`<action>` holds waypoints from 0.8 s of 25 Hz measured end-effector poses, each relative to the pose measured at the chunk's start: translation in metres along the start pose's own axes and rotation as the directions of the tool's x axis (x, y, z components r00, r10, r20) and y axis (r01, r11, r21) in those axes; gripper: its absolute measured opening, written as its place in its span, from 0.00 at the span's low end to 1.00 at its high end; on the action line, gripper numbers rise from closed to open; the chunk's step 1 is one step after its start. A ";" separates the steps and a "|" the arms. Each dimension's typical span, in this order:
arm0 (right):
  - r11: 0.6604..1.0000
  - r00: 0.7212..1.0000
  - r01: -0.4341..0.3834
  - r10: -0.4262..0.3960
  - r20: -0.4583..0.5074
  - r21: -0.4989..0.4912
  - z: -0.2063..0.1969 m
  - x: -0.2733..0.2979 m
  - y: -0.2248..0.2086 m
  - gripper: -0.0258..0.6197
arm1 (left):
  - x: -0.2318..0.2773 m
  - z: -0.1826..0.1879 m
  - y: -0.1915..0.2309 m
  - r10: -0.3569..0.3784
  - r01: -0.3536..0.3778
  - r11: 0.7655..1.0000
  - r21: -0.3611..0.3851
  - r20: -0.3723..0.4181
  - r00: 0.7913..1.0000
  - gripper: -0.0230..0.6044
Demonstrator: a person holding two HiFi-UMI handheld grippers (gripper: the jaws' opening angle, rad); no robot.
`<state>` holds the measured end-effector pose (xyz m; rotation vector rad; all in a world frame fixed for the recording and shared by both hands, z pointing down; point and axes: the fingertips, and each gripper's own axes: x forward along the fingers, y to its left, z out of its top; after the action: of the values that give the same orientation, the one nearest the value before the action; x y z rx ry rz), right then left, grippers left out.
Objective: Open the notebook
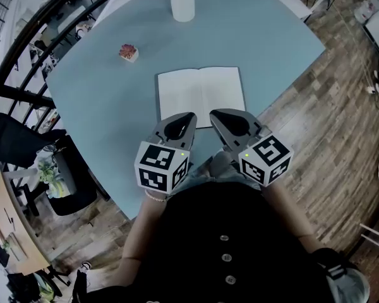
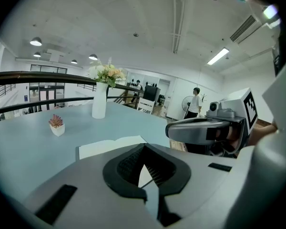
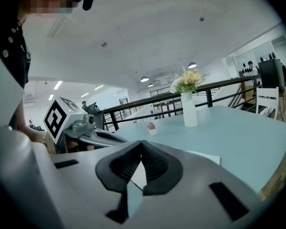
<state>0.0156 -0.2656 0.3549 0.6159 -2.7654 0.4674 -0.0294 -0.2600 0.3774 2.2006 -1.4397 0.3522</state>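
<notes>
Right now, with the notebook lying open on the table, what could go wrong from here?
Nothing holds the notebook flat, so its pages might flip back shut. The left gripper and the right gripper, both shut, are close to its near edge; a careless nudge could slide it across the table.

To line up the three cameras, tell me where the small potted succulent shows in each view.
Head view: the potted succulent sits upper left, up and left of the open notebook.
Left gripper view: it is left of centre, down and left of the white vase.
Right gripper view: it is near centre, left of the vase.
Shared landmark: the white vase, at the top edge in the head view.
</notes>
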 end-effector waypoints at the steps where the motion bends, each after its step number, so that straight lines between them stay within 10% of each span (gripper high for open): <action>1: 1.000 1.000 0.002 -0.002 -0.001 0.001 -0.001 0.000 0.000 0.04 | 0.000 -0.002 0.000 -0.001 0.001 1.000 0.000 -0.007 1.000 0.06; 20: 1.000 0.999 0.022 -0.021 -0.037 0.022 -0.020 0.003 0.001 0.04 | 0.003 -0.022 -0.003 -0.010 0.010 1.000 -0.001 -0.076 0.997 0.06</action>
<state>0.0163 -0.2580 0.3741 0.6353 -2.7201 0.5008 -0.0240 -0.2496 0.3969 2.1691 -1.3881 0.4272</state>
